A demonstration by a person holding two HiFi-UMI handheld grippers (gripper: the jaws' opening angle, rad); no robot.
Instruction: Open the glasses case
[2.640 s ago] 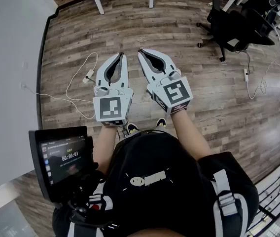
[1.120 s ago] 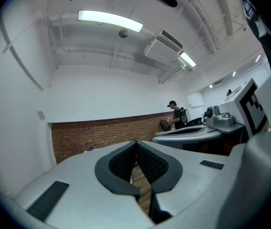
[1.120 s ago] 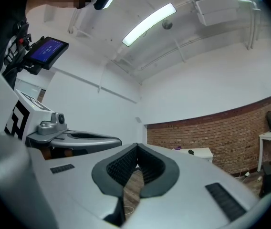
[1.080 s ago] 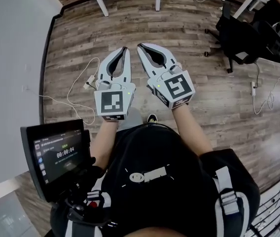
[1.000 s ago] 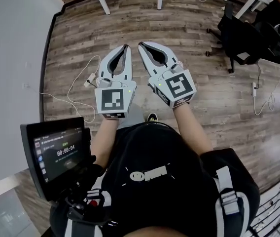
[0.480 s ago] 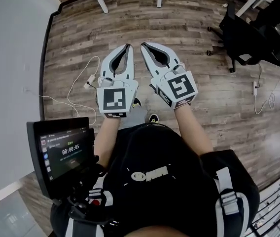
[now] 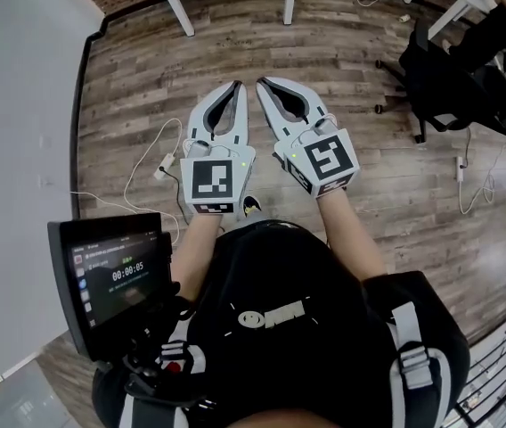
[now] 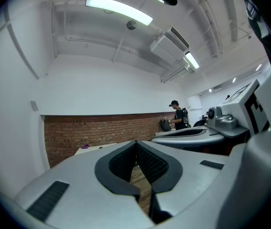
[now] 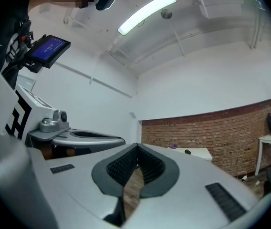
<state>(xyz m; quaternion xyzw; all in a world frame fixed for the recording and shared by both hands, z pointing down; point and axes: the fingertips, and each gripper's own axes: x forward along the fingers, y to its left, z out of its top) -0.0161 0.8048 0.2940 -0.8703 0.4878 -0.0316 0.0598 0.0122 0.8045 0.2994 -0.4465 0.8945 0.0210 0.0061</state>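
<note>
**Both tongs shut and empty over the wooden floor**

The left tongs (image 7: 237, 87) and the right tongs (image 7: 263, 84) are held side by side in front of the person, near each other but not touching. Both point level over the wooden floor (image 7: 369, 176). In each gripper view the two jaws meet at their tips and hold nothing; only floor shows through the gap behind the tips. A white cable (image 7: 142, 163) lies on the floor left of the left tongs. A black office chair (image 7: 453, 69) stands well apart on the right. A brick wall (image 8: 102, 132) is ahead. The glasses case appears in none of the views.
</note>
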